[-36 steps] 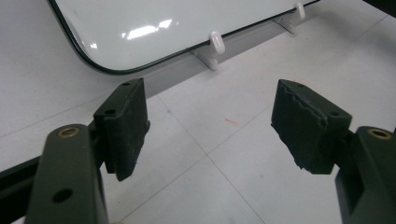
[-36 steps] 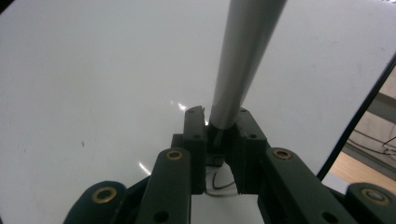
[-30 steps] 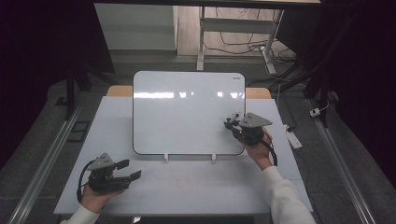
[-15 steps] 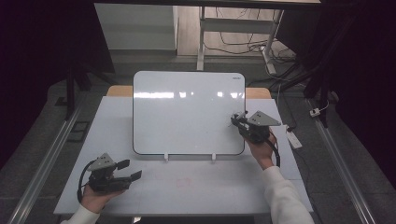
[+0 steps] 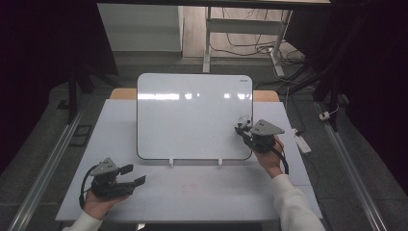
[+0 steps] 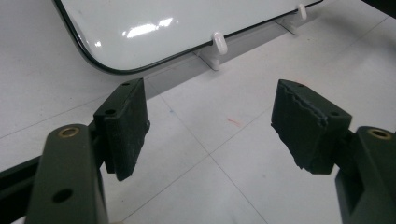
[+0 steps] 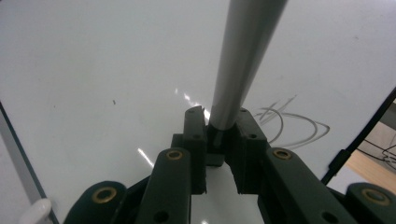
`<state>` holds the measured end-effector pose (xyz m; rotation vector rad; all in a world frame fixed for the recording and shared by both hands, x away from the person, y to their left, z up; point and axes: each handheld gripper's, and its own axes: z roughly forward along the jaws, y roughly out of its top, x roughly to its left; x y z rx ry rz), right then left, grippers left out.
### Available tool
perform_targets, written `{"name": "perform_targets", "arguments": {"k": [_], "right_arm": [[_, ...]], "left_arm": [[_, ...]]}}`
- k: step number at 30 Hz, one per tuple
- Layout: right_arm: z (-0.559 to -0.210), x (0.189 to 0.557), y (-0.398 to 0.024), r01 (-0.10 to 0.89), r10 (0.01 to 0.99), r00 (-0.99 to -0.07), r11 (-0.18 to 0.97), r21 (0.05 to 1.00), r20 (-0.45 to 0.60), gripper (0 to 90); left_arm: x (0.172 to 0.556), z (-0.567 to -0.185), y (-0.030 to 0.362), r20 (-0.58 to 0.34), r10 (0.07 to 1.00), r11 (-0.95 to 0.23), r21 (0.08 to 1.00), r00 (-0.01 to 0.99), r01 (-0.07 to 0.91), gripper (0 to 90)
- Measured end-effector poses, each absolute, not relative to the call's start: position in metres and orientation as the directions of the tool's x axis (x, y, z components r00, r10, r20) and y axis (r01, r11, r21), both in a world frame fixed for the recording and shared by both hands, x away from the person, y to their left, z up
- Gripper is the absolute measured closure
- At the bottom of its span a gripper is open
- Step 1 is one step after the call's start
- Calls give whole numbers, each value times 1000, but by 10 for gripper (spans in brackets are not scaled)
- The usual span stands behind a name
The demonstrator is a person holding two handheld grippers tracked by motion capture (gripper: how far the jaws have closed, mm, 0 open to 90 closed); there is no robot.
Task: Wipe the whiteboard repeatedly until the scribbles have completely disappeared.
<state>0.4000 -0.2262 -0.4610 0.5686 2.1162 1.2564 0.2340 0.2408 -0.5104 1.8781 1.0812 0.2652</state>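
Right tongs (image 5: pixel 246 129): we are seeing them pinching a grey pen (image 7: pixel 243 60), jaws pressed tight on its lower end, the barrel rising up and away between them in the right gripper view
Grey pen: it is pointing toward the whiteboard (image 5: pixel 192 115); its far end is running out of the top of the right gripper view, so we cannot tell whether the tip is touching the surface
Whiteboard: it is standing tilted back on the table (image 5: pixel 202 192), its lower edge sitting in two small white clips (image 5: pixel 171 161); the right tongs are hovering at its lower right part, by the edge
Marks: thin looping dark lines (image 7: pixel 285 123) are lying on the board just right of the tongs in the right gripper view; they are perhaps pen strokes, though the view is too faint for us to be sure
Left tongs (image 5: pixel 130 175): we are seeing them spread wide with nothing between the jaws, resting low over the table near its front left corner, well apart from the board
Left gripper view: the bare white table is lying between the open jaws, with a small reddish smudge (image 6: pixel 233 122) on it, and the board's rounded lower corner and one clip are sitting beyond
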Motion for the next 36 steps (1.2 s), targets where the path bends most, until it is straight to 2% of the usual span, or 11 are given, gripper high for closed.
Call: {"name": "perform_targets", "arguments": {"k": [4,7,9,12,14,18,20,24,28,33,36], "right_arm": [[-460,404,-235,88,681,-698,386,918,-219,776],[-465,396,-222,64,617,-743,453,889,-261,776],[-464,396,-221,49,619,-730,472,880,-291,776],[-456,406,-237,67,696,-665,415,908,-269,776],[-454,409,-244,87,716,-660,375,923,-229,776],[-460,402,-236,61,645,-715,444,894,-271,776],[-459,403,-239,62,651,-707,445,893,-275,776],[-450,412,-251,96,721,-654,377,921,-227,776],[-455,405,-243,65,655,-700,456,888,-285,776],[-442,422,-254,83,734,-633,379,922,-245,776],[-437,428,-253,82,740,-628,371,925,-242,776]], "left_arm": [[233,-510,240,-237,770,-191,801,592,568,277],[234,-510,241,-240,771,-189,799,590,571,277],[234,-510,240,-240,770,-190,798,591,572,277],[233,-510,240,-236,770,-191,801,592,568,277],[233,-510,241,-238,770,-188,802,592,567,277],[234,-510,242,-243,772,-184,798,587,574,277],[234,-510,242,-243,771,-186,798,589,573,277],[233,-509,241,-237,770,-190,801,593,567,277],[234,-511,242,-245,772,-182,798,586,575,277],[234,-510,240,-238,767,-194,799,596,569,277],[234,-510,240,-240,770,-189,798,590,572,277]]}}
